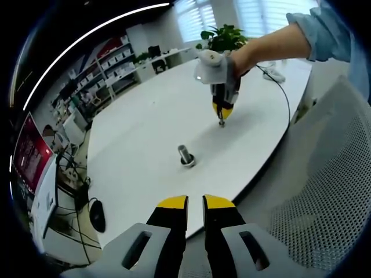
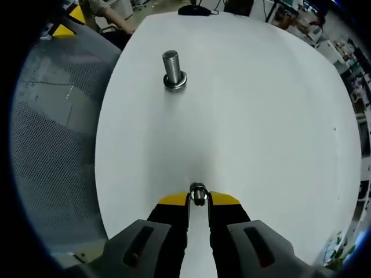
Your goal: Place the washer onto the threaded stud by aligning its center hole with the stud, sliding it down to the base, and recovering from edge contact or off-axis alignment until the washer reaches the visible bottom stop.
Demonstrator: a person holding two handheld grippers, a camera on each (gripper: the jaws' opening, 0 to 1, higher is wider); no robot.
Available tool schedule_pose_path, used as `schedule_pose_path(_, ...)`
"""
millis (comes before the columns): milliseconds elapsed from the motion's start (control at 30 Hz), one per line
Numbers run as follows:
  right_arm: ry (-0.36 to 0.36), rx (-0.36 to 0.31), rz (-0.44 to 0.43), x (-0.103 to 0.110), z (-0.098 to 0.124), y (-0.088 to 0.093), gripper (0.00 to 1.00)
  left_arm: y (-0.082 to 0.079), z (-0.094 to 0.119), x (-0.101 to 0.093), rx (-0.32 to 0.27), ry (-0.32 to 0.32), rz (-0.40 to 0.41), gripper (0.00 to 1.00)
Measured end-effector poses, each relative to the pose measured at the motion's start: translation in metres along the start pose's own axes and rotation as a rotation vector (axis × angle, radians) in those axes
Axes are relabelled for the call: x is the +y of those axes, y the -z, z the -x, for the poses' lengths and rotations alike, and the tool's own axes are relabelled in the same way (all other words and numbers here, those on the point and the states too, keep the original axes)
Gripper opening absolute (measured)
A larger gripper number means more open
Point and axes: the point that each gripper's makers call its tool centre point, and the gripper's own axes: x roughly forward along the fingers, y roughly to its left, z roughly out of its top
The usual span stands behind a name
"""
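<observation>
A steel threaded stud (image 1: 186, 155) stands upright on its round base on the white table (image 1: 145, 133); in the right gripper view the stud (image 2: 172, 69) is far ahead and slightly left. My right gripper (image 2: 198, 200) is shut on a small metal washer (image 2: 198, 194) held edge-on between its yellow-tipped jaws. In the left gripper view that right gripper (image 1: 221, 120) hangs tips down over the table, beyond and to the right of the stud, well apart from it. My left gripper (image 1: 196, 204) sits off the table's near edge, jaws nearly together with nothing between them.
A grey mesh chair (image 1: 324, 191) stands beside the table, and the same chair (image 2: 52, 133) runs along the left of the right gripper view. A thin black cable (image 1: 285, 92) and a potted plant (image 1: 223, 36) lie at the far end. A person's sleeved arm (image 1: 324, 32) holds the right gripper.
</observation>
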Motion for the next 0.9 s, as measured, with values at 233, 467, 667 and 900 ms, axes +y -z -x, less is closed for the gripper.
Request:
schedule_pose_path(233, 0.004, 0.032, 0.016, 0.002, -0.01, 0.004, 0.14, 0.0, 0.0, 0.0, 0.0, 0.0, 0.001, 0.07)
schedule_pose_path(467, 0.001, 0.046, 0.02, 0.001, -0.016, 0.005, 0.14, 0.0, 0.0, 0.0, -0.002, 0.003, -0.001, 0.07)
schedule_pose_path(667, 0.002, 0.047, 0.017, -0.002, -0.016, 0.003, 0.14, -0.001, 0.0, 0.001, -0.006, 0.005, -0.001, 0.07)
schedule_pose_path(900, 0.001, 0.058, -0.008, -0.001, -0.015, 0.003, 0.27, -0.002, 0.0, 0.001, -0.012, 0.005, -0.001, 0.07)
